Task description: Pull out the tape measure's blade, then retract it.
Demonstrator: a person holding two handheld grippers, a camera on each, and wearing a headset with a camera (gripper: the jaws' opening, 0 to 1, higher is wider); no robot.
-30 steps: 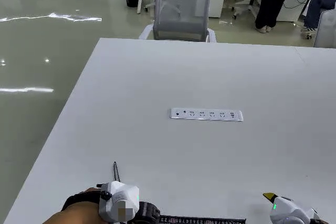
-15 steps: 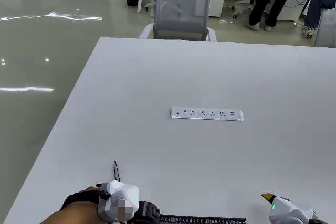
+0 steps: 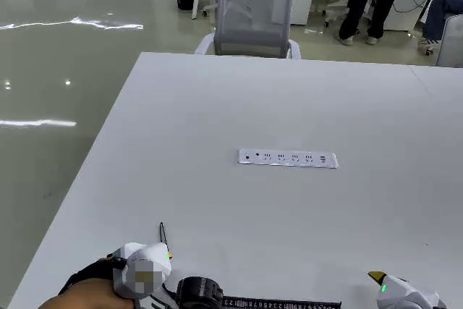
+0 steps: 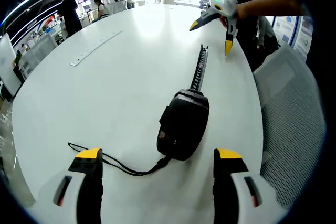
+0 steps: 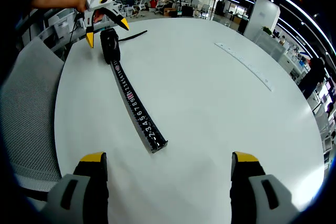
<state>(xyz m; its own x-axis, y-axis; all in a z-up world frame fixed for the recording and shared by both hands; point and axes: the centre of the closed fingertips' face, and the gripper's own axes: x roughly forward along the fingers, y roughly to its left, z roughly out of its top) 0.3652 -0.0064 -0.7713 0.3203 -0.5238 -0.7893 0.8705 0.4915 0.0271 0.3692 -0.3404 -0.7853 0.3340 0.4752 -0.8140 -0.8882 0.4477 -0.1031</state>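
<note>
**Tape pulled out, both grippers open**

On the left, close to us, the left gripper (image 4: 158, 156) has its two fingers wide apart. The black tape measure (image 4: 184, 124) lies on the white table (image 3: 289, 99), with its near end between those fingers, and they do not touch it. A thin black cord (image 4: 115, 165) trails from that end. The blade (image 5: 137, 113) lies flat and runs out to the right. Its tip stops just in front of the right gripper (image 5: 168, 157), whose fingers are wide apart too and hold nothing. Farther off we see a white power strip (image 3: 288, 158), and a grey chair (image 3: 253, 16) at the far edge.
</note>
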